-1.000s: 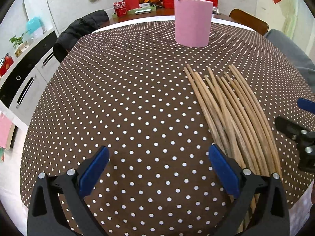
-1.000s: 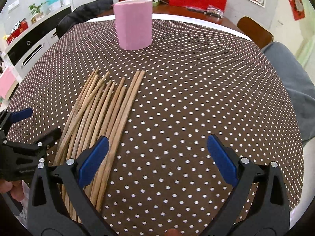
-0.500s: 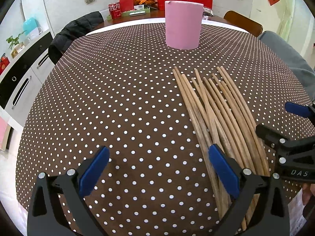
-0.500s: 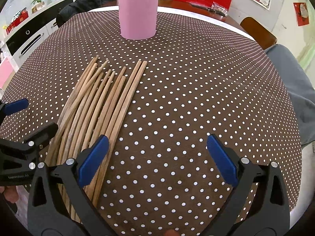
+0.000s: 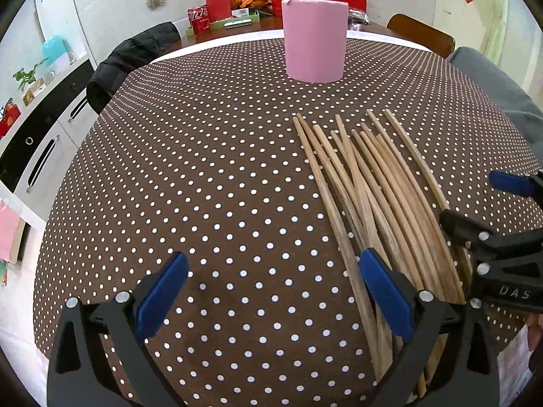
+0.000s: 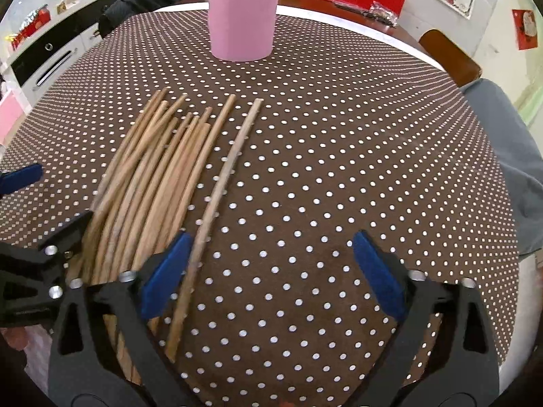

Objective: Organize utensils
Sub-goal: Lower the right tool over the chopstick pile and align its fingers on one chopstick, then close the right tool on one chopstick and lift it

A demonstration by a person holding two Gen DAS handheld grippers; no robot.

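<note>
Several wooden chopsticks (image 5: 373,186) lie side by side on the brown dotted tablecloth (image 5: 203,186), tips toward a pink cylindrical holder (image 5: 315,39) standing upright farther back. In the right wrist view the bundle (image 6: 152,183) is at the left, one chopstick (image 6: 220,183) lies slightly apart on its right, and the holder (image 6: 241,12) stands behind. My left gripper (image 5: 271,291) is open and empty, its right finger over the bundle's near ends. My right gripper (image 6: 271,271) is open and empty, its left finger beside the separate chopstick.
A dark jacket hangs on a chair (image 5: 132,57) at the table's far left. A wooden chair (image 5: 420,34) and a person's grey sleeve (image 5: 492,78) are at the far right. Red boxes and a can (image 5: 198,18) sit behind the table.
Both grippers have moved forward and lower toward the chopsticks. One chopstick on the bundle's right side now lies apart from the rest.
</note>
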